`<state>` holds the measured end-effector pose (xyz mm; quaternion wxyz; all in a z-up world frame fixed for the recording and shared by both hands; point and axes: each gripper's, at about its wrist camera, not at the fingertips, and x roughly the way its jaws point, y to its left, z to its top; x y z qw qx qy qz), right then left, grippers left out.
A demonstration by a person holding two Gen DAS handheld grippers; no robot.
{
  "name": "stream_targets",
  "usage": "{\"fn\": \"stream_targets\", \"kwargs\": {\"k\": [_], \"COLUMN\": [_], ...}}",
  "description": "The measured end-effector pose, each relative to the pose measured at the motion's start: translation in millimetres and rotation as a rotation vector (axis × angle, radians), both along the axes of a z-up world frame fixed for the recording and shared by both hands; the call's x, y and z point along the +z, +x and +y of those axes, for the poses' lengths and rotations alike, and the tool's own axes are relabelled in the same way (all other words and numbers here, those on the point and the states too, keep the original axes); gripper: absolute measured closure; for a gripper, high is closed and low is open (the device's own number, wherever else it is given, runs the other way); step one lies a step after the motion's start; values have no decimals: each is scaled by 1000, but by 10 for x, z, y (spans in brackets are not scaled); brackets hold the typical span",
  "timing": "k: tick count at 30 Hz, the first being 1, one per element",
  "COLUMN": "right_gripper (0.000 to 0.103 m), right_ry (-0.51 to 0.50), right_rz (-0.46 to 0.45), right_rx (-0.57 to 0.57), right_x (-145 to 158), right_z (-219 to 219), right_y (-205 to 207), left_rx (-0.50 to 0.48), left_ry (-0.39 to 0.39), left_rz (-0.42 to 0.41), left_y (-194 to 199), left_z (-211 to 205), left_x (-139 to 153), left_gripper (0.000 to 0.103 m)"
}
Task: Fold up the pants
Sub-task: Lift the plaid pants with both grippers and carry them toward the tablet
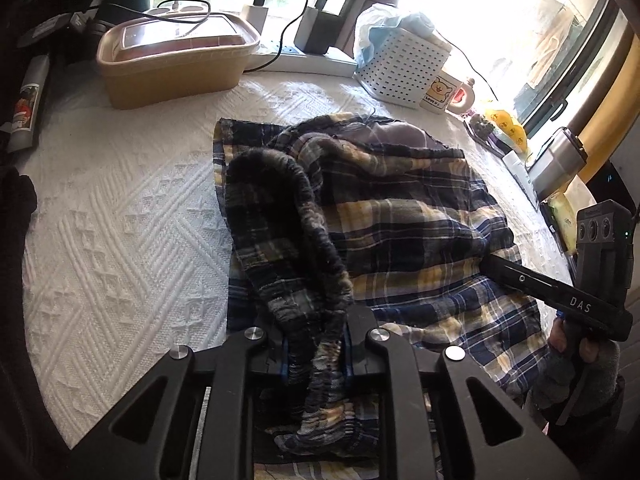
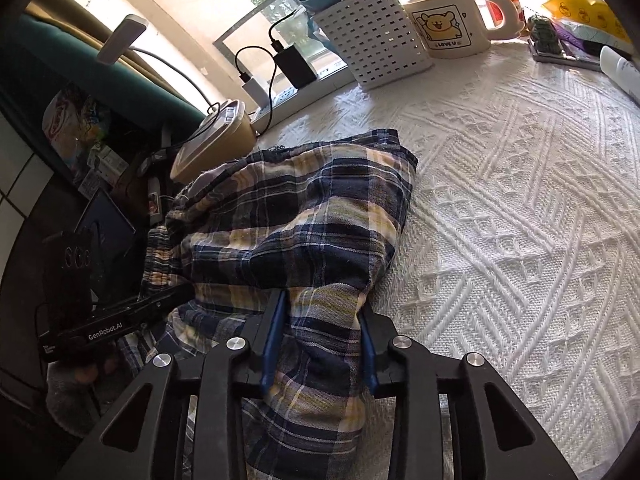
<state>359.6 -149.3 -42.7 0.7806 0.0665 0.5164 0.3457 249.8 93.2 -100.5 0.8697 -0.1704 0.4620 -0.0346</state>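
plaid cotton: the pants (image 1: 400,208) are a blue, yellow and white check, lying rumpled roughly mid-table on the white textured tablecloth (image 1: 132,216), partly doubled over already, with the far edge up near the tan tub (image 1: 176,60) and the white basket (image 1: 400,64)

left gripper (image 1: 314,356): clamped tight on the bunched elastic waistband (image 1: 280,208), which comes up out of the jaws as a thick ruched rope. no daylight between pads and cloth that I can see

right gripper (image 2: 320,344): blue pads pressed in on a fat wad of the plaid at the near edge, so it's grasping the pants too. looks like more than one layer in there, can't count them though

risk 1, uneven pull: left has a narrow rope of waistband, right has a wide puffy wad. if both lift together I'd guess the cloth twists and the fold comes out crooked

risk 2, slipping out: the right side's wad is bulky and soft, so a quick tug could pull a layer free and leave it holding only the top one

risk 3, dragging the cloth underneath: the tablecloth is loose-looking and grippy in texture. pants dragged low across it could ruck it up

risk 4, clutter on the far side: the bear mug (image 2: 448,28), basket and the charger cables (image 1: 280,20) sit close behind the pants. a big flip away from the person could land fabric on them or snag a cable
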Motion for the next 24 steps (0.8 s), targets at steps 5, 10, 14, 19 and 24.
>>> {"fn": "stream_targets", "kwargs": {"k": [5, 10, 14, 19, 24], "right_gripper": [87, 93, 93, 93, 93], "right_ry": [-22, -47, -75, -80, -78], "right_rz": [-44, -121, -204, -268, -339], "right_rx": [6, 16, 33, 44, 73], "right_x": [57, 233, 455, 716, 993], "right_z": [16, 70, 133, 197, 315], "right_y": [-52, -137, -222, -320, -482], "left_rx": [-10, -13, -9, 5, 20], "left_ry": [15, 32, 30, 26, 31], "left_rz": [-38, -89, -126, -180, -249], "left_y": [-51, -144, -228, -360, -547], "left_z": [-7, -13, -9, 27, 142], "left_x": [146, 341, 478, 673, 892], "left_gripper": [89, 90, 90, 90, 90]}}
